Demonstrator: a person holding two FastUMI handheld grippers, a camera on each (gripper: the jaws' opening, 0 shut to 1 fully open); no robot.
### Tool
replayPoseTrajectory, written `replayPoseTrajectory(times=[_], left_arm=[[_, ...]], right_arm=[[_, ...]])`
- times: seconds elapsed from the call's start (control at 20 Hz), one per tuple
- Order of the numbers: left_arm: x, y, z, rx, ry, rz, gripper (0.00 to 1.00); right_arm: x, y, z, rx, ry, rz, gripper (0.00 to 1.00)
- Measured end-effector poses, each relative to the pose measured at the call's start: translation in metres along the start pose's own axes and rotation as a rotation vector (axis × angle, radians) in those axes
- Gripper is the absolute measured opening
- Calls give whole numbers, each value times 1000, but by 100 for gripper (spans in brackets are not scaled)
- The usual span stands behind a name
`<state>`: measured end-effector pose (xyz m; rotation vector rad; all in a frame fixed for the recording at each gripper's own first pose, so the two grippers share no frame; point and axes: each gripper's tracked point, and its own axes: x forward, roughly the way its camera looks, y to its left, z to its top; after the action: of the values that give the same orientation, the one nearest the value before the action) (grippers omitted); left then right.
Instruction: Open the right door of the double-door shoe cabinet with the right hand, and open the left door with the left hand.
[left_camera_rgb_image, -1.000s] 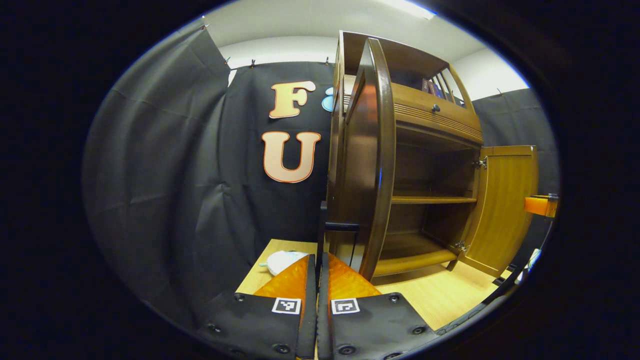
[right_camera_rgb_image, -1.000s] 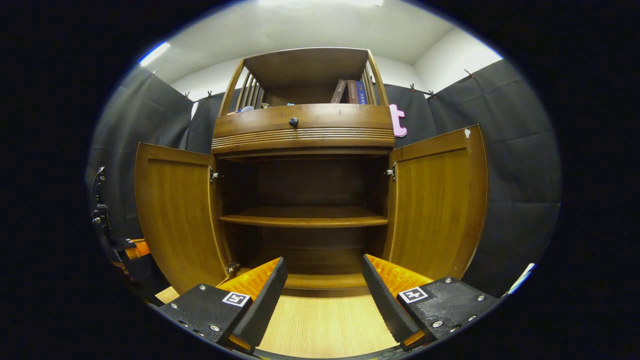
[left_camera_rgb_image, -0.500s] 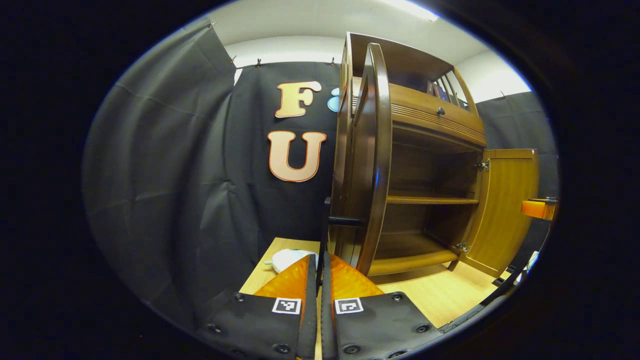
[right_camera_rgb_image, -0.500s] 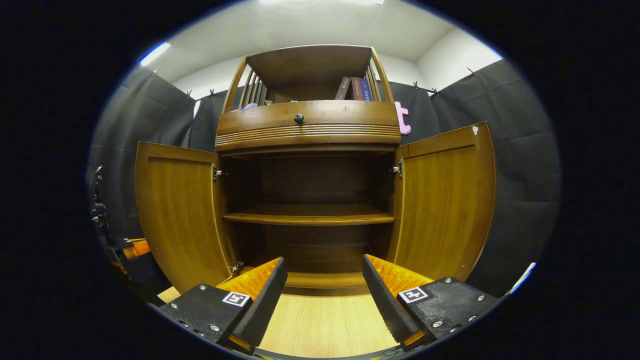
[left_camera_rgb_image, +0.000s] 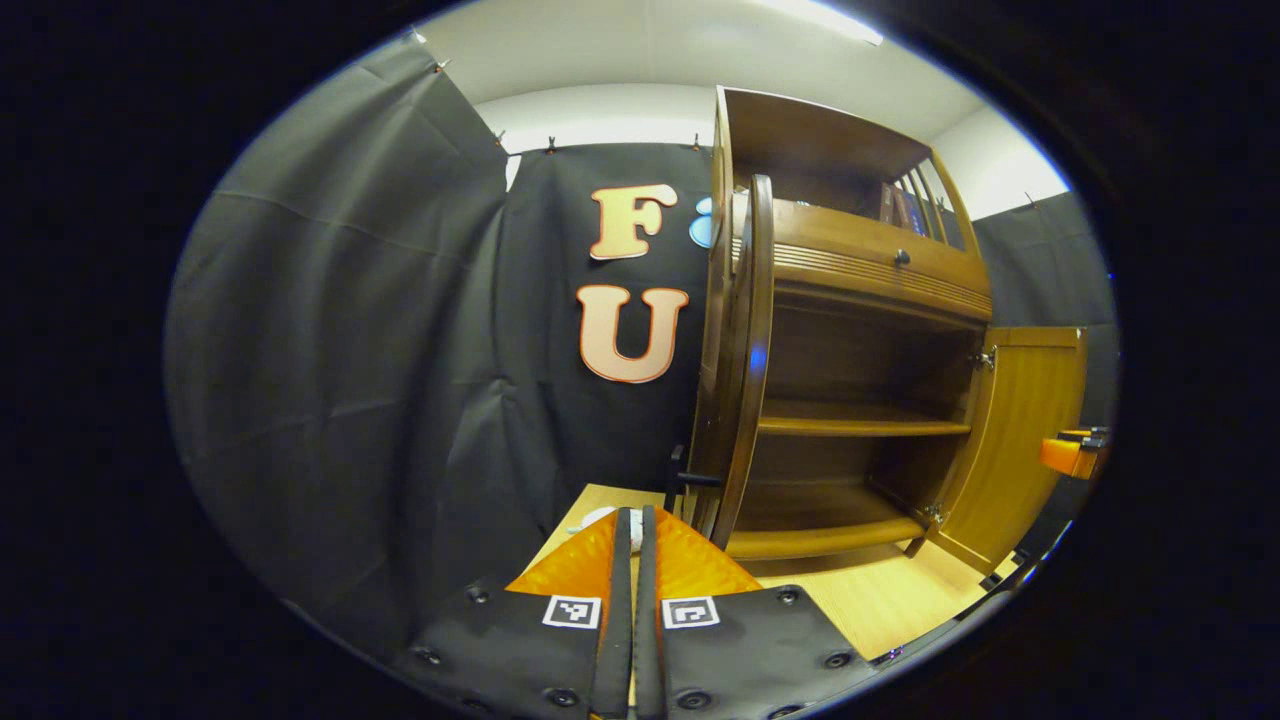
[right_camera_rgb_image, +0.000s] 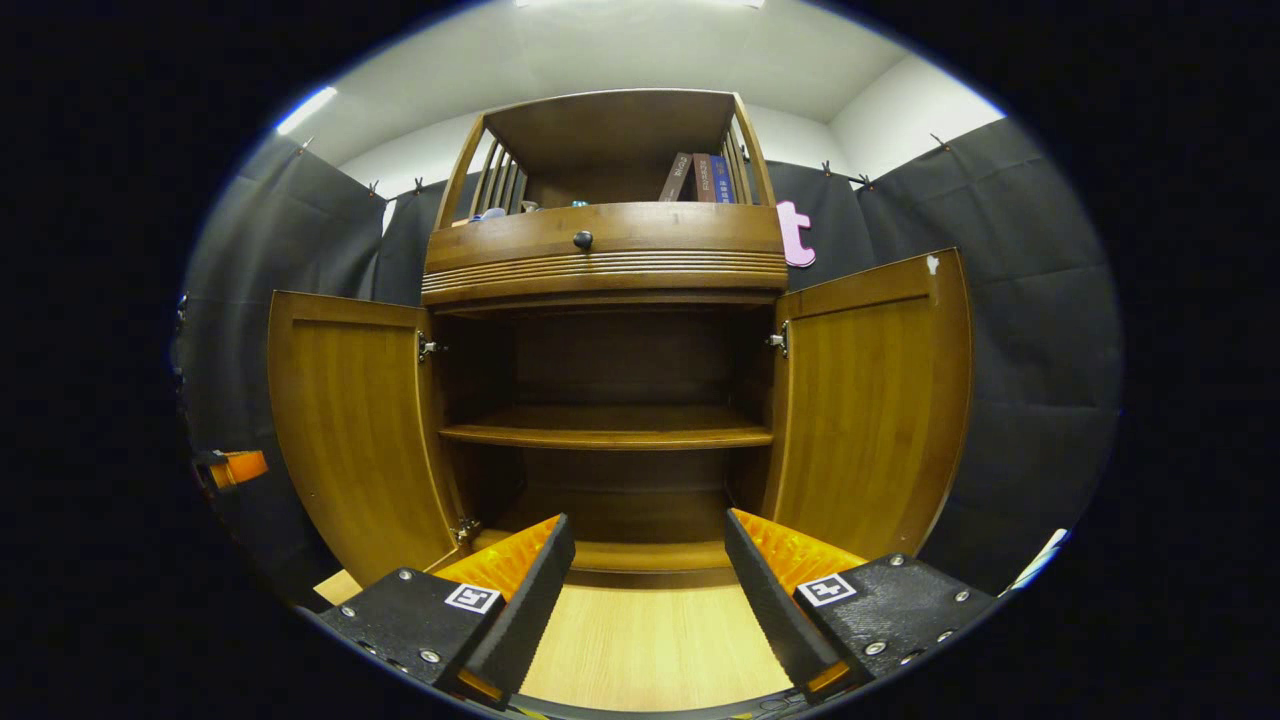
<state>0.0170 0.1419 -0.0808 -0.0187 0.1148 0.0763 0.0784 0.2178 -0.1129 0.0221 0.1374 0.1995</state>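
Wood, warm brown and glossy, made up the shoe cabinet (right_camera_rgb_image: 610, 260), which stood against the black cloth wall (right_camera_rgb_image: 1010, 300) on a pale, fine-grained wooden floor (right_camera_rgb_image: 650, 640). In the right gripper view both doors stood swung wide: the left door (right_camera_rgb_image: 350, 430) and the right door (right_camera_rgb_image: 870, 400) showed their lighter, honey-toned inner panels, each hung on small metal hinges (right_camera_rgb_image: 428, 348). Between them the dark interior held one flat shelf (right_camera_rgb_image: 610, 435) with a rounded front edge. Above the doors ran a curved drawer front with ribbed grooves and a small dark round knob (right_camera_rgb_image: 582, 239), and on top sat an open rack with slatted sides and a few upright books (right_camera_rgb_image: 700, 178).

The right gripper (right_camera_rgb_image: 648, 560) was spread wide and held nothing, well short of the cabinet, with the bare floor between its fingers.

In the left gripper view the left door (left_camera_rgb_image: 748, 350) appeared edge-on (a thin bowed strip with a bright highlight), a dark bar handle (left_camera_rgb_image: 690, 480) jutting from its outer face. The left gripper (left_camera_rgb_image: 633, 560) was pressed closed with nothing between its fingers, near that handle but not touching it. A small white object (left_camera_rgb_image: 598, 517), too hidden to identify, lay on the floor just beyond the fingertips. The other gripper showed at the far right edge, beside the right door (left_camera_rgb_image: 1030, 430).
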Motion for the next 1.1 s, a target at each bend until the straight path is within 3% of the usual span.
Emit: replayPoseTrajectory(times=[0.1, 0.35, 0.55, 0.6, 0.75, 0.8, 0.85, 0.9, 1.0, 1.05, 1.1], left_arm=[[-8, -12, 19, -21, -16, 0, 14], [-23, -48, 58, -3, -49, 8, 24], [-28, -92, 81, 6, -56, -26, 44], [-30, -105, 85, -2, -49, -42, 60], [-33, -126, 94, -25, -32, -56, 74], [-34, -133, 98, -41, -37, -64, 78], [-35, -137, 101, -51, -43, -64, 84], [-34, -137, 105, -54, -50, -51, 92], [-34, -138, 108, -45, -60, -36, 96], [-35, -138, 110, -40, -63, -31, 93], [-35, -139, 111, -38, -66, -29, 93]], right_arm=[[-3, -14, 8, -5, -7, -12, 92], [-9, -54, 27, -17, -2, -32, 92], [-16, -78, 43, -36, -4, -32, 92], [-19, -82, 48, -38, -12, -29, 92], [-26, -94, 61, -37, -24, -25, 92], [-27, -98, 63, -35, -24, -25, 99], [-28, -103, 64, -34, -23, -26, 99], [-29, -106, 65, -31, -22, -29, 92], [-31, -113, 66, -31, -23, -38, 92], [-32, -115, 67, -33, -24, -41, 99], [-34, -116, 67, -34, -26, -43, 99]])
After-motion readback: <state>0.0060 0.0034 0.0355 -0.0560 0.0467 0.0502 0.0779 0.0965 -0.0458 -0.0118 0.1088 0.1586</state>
